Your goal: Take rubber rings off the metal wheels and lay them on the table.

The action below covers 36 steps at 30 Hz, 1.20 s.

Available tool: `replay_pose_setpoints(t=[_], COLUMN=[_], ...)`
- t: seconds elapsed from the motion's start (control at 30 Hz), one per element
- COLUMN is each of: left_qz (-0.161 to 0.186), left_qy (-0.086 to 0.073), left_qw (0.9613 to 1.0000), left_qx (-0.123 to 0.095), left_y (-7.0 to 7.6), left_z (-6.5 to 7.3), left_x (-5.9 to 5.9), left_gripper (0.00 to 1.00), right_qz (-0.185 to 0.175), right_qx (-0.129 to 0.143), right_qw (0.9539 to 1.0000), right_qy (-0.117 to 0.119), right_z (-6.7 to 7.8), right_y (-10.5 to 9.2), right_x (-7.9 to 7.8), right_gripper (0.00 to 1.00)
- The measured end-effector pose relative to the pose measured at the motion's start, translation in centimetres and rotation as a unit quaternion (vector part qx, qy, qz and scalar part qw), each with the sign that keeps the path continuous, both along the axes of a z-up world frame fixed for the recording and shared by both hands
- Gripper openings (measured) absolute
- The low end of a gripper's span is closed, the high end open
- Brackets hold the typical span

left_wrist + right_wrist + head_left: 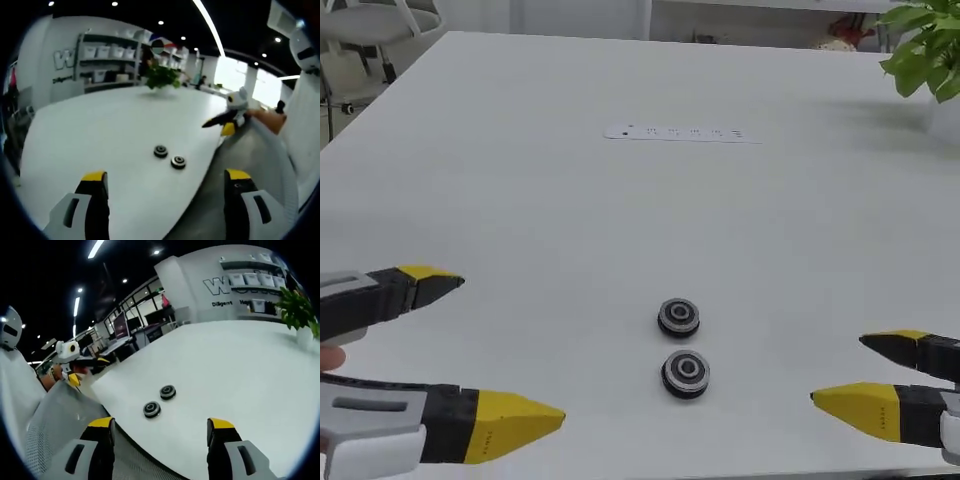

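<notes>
Two small metal wheels, each with a black rubber ring around it, lie flat on the white table [620, 200]. The far wheel [678, 317] and the near wheel [686, 372] sit close together near the front edge. They also lie in the left gripper view as the far wheel [160, 151] and near wheel [178, 162], and in the right gripper view as the far wheel [167, 392] and near wheel [151, 409]. My left gripper [510, 350] is open at the lower left. My right gripper [840, 370] is open at the lower right. Neither touches a wheel.
A white power strip [680, 133] lies across the middle of the table. A potted green plant [925, 45] stands at the far right corner. An office chair [370, 30] stands beyond the far left edge.
</notes>
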<state>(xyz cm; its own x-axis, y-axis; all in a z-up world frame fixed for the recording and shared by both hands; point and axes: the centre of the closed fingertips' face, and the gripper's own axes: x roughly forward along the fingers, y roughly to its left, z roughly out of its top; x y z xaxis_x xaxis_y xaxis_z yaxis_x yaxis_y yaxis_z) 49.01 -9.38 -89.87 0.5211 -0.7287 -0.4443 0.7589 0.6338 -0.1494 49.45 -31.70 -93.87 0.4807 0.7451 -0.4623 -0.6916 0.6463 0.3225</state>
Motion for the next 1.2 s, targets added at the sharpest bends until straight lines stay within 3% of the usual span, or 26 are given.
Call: replay_pose_setpoints(t=[0.2, 0.43, 0.6, 0.77, 0.9, 1.1, 1.2], left_qz=[-0.012, -0.029, -0.073, -0.098, -0.103, -0.075, -0.082], left_qy=[-0.032, -0.076, -0.103, -0.126, -0.143, -0.175, -0.196], left_qw=[0.9992, 0.9962, 0.9909, 0.9856, 0.9837, 0.9817, 0.977], left_qx=[0.019, 0.031, 0.048, 0.057, 0.037, 0.003, -0.014], left_y=[0.2, 0.2, -1.3, -3.4, -4.9, -7.3, -8.9], left_z=[1.9, 4.9, 6.7, 8.1, 9.1, 9.9, 9.5], left_x=[1.2, 3.4, 4.1, 5.0, 6.4, 9.4, 10.0], left_gripper=[0.96, 0.93, 0.85, 0.86, 0.84, 0.81, 0.78], right_qz=[0.006, -0.001, -0.004, 0.008, 0.021, 0.051, 0.065], right_qx=[-0.006, -0.008, -0.009, -0.002, -0.002, 0.006, 0.013], right_qw=[0.9997, 0.9974, 0.9948, 0.9926, 0.9908, 0.986, 0.9837], right_qy=[-0.023, -0.072, -0.101, -0.121, -0.133, -0.158, -0.167], right_z=[1.5, 4.8, 6.5, 7.7, 8.2, 9.2, 9.4], right_y=[-0.4, -1.1, -0.9, 0.1, 1.2, 3.8, 5.2], right_x=[0.5, 2.5, 3.9, 5.1, 6.0, 7.6, 8.3], right_gripper=[0.73, 0.71, 0.68, 0.67, 0.66, 0.62, 0.6])
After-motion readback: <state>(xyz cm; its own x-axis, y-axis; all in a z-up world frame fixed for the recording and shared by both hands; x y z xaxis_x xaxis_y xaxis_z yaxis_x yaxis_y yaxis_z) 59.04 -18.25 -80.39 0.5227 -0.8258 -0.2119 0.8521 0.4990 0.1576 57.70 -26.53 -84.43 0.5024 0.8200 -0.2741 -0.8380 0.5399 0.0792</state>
